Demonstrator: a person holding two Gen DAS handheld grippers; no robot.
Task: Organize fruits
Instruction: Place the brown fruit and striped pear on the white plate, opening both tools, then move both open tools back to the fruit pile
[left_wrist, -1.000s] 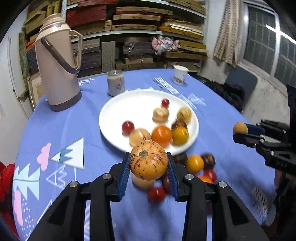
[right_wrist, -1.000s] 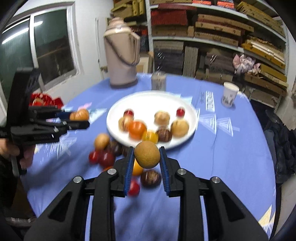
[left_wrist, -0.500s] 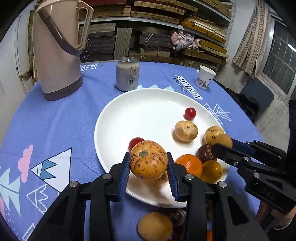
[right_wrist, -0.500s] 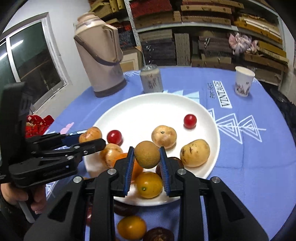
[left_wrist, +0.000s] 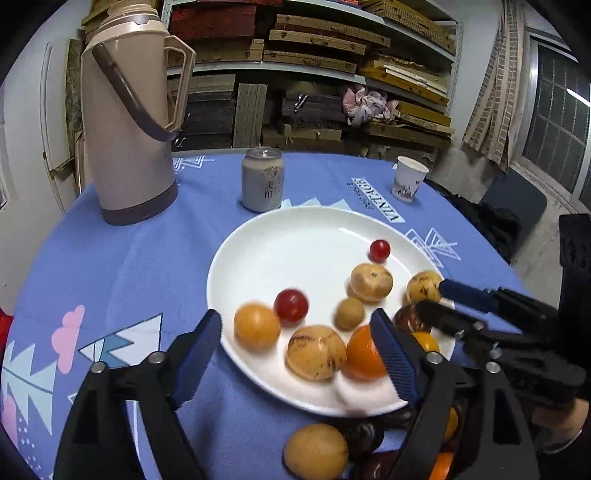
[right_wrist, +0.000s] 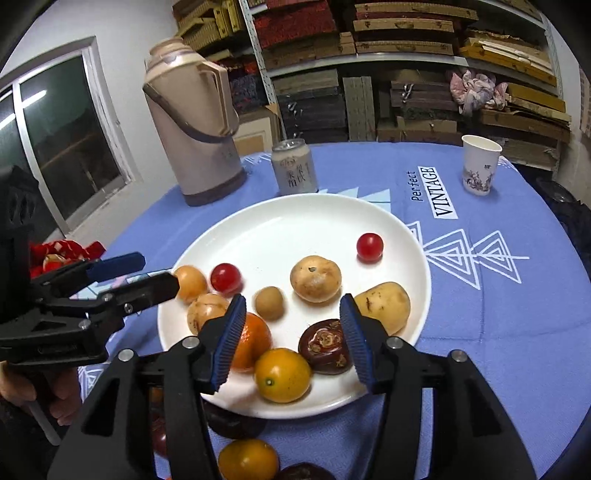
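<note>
A white plate (left_wrist: 295, 236) (right_wrist: 295, 218) on the blue tablecloth holds several fruits. My left gripper (left_wrist: 299, 349) is open over the plate's near edge; the speckled orange fruit (left_wrist: 316, 352) lies on the plate between its fingers, next to an orange (left_wrist: 360, 354). My right gripper (right_wrist: 291, 339) is open and empty above the plate; the small round brown fruit (right_wrist: 269, 302) lies on the plate just ahead of it. Each gripper shows in the other's view, the right (left_wrist: 436, 301) and the left (right_wrist: 147, 275). Several more fruits (left_wrist: 316, 452) (right_wrist: 247, 459) lie on the cloth before the plate.
A tall beige thermos (left_wrist: 129, 122) (right_wrist: 192, 122) stands at the back left. A drink can (left_wrist: 262, 179) (right_wrist: 294, 166) stands just behind the plate. A paper cup (left_wrist: 409, 179) (right_wrist: 479, 164) stands at the back right. Shelves of boxes fill the wall behind.
Both grippers moved forward over the plate and opened. The speckled orange fruit left the left gripper and the small brown fruit left the right gripper; both now lie on the plate.
</note>
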